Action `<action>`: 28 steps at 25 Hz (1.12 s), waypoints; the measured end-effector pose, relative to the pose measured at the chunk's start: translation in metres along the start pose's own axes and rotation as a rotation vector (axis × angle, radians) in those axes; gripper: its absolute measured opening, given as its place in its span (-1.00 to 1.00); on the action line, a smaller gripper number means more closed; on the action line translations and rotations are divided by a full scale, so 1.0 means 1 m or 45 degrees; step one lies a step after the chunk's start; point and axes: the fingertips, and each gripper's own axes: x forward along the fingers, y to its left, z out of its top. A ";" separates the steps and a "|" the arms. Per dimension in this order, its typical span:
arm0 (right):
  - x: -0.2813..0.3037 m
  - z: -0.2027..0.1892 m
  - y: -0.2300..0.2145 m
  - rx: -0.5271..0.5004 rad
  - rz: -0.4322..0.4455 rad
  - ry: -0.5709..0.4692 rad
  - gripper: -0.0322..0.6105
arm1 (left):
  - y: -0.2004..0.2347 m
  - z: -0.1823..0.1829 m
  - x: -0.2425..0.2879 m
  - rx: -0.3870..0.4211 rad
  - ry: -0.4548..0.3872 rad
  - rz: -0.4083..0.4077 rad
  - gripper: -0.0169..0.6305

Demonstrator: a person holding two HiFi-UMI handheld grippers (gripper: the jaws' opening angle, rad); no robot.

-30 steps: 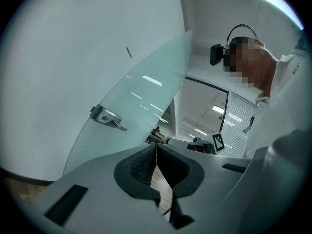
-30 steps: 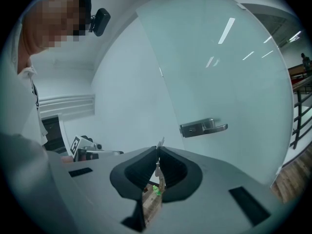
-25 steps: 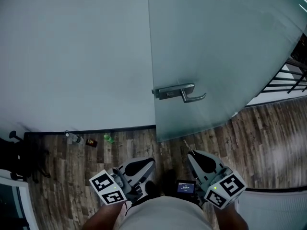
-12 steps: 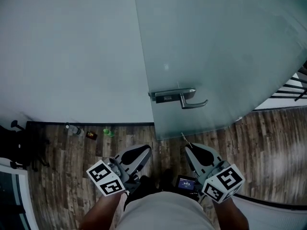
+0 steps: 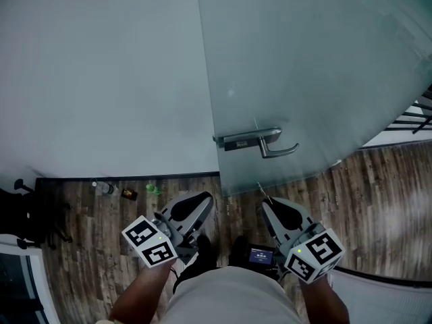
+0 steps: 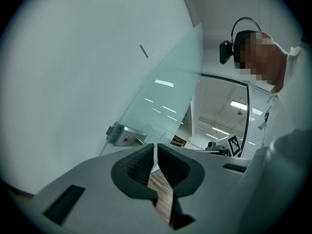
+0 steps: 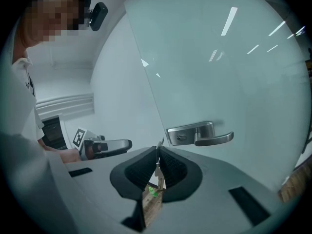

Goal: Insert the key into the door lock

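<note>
Pinching the key (image 7: pixel 157 168) between its jaws, the right gripper (image 7: pixel 158 153) hung low in front of the frosted glass door (image 5: pixel 304 66). The key's thin tip (image 5: pixel 261 190) poked out beyond the jaw ends and pointed up toward the door. It stood well short of the door lock (image 5: pixel 241 142) and touched nothing. In the right gripper view the lock's keyhole (image 7: pixel 181 138) sat just above the jaws and a little right of them, beside the lever handle (image 7: pixel 214 139).

The left gripper (image 5: pixel 201 201) was held at about the same height, near the right one. Its jaws were drawn almost together, with only a narrow slit and nothing between them in the left gripper view (image 6: pixel 156 152). That view showed the lock plate (image 6: pixel 124 135) on the door's edge, above and left of the jaws.

A pale wall (image 5: pixel 101 79) met the door's left edge. On the wooden floor (image 5: pixel 378 194), along the foot of the wall, lay a small bottle (image 5: pixel 102 190), a dark little object (image 5: pixel 128 196) and something green (image 5: pixel 154 190). A black railing (image 5: pixel 413 117) showed past the door's right edge.
</note>
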 end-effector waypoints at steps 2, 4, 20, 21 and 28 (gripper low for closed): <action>0.004 0.000 0.001 0.003 -0.016 -0.002 -0.83 | 0.008 0.006 0.001 0.008 0.006 -0.005 -0.89; 0.007 -0.001 0.002 0.008 -0.034 -0.002 -0.83 | 0.015 0.009 0.002 0.015 0.016 -0.005 -0.89; 0.024 0.007 -0.002 -0.033 -0.128 0.012 -0.83 | 0.048 0.030 0.021 0.086 0.066 -0.003 -0.68; 0.026 0.008 -0.002 -0.035 -0.129 0.013 -0.83 | 0.050 0.031 0.023 0.091 0.069 -0.003 -0.67; 0.041 0.010 -0.006 -0.065 -0.127 0.025 -0.83 | 0.065 0.039 0.036 0.148 0.068 -0.011 -0.66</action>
